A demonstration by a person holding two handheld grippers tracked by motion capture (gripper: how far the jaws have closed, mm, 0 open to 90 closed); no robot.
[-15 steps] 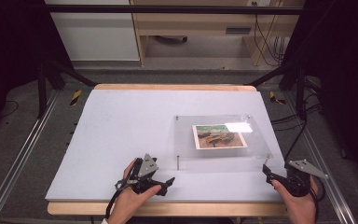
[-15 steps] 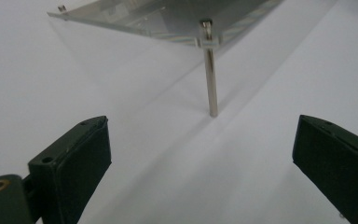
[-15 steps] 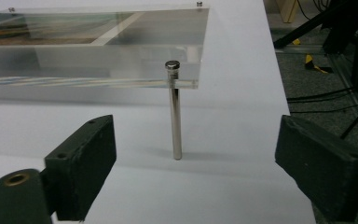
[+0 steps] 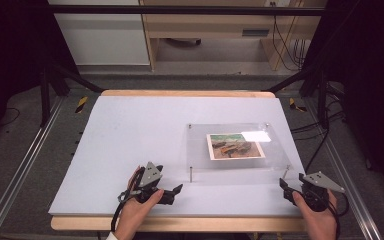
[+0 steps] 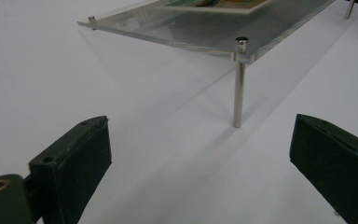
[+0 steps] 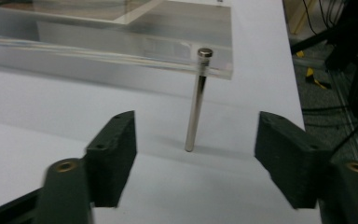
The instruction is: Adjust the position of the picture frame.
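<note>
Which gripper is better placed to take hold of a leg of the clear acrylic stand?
Right, probably. The right gripper has its open jaws either side of the near-right leg. The left gripper is open too, but its near-left leg stands farther ahead.

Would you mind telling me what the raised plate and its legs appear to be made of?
The plate looks like clear acrylic, perhaps glass: glossy, see-through, with a bright glare patch. The legs look like polished metal: thin, silvery, shiny rods with small caps.
</note>
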